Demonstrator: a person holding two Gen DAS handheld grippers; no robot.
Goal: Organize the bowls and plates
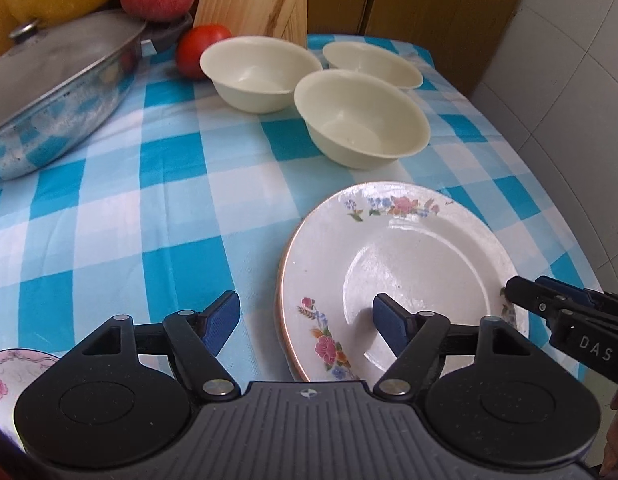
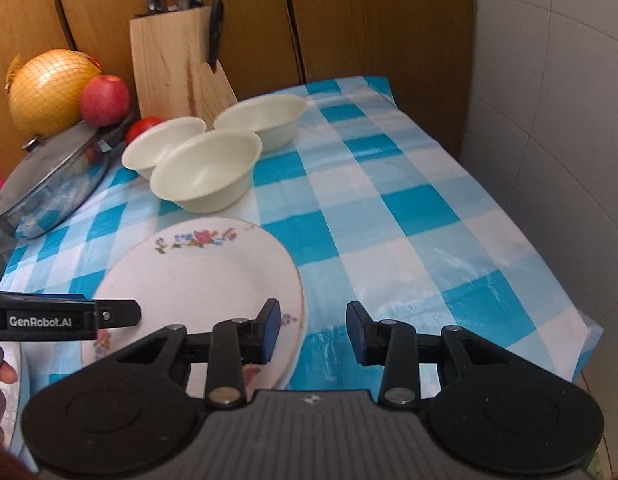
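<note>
Both grippers were released: the left gripper [image 1: 305, 320] straddled the floral plate's [image 1: 405, 256] near-left rim; the right gripper [image 2: 312, 330] straddled its right rim.

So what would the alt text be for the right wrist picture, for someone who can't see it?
An open two-finger right gripper hovers over the edge of a floral plate on a blue-and-white checked tablecloth. Behind it sit three cream bowls, a lidded pan, fruit and a knife block; the left gripper pokes in from the left.
</note>
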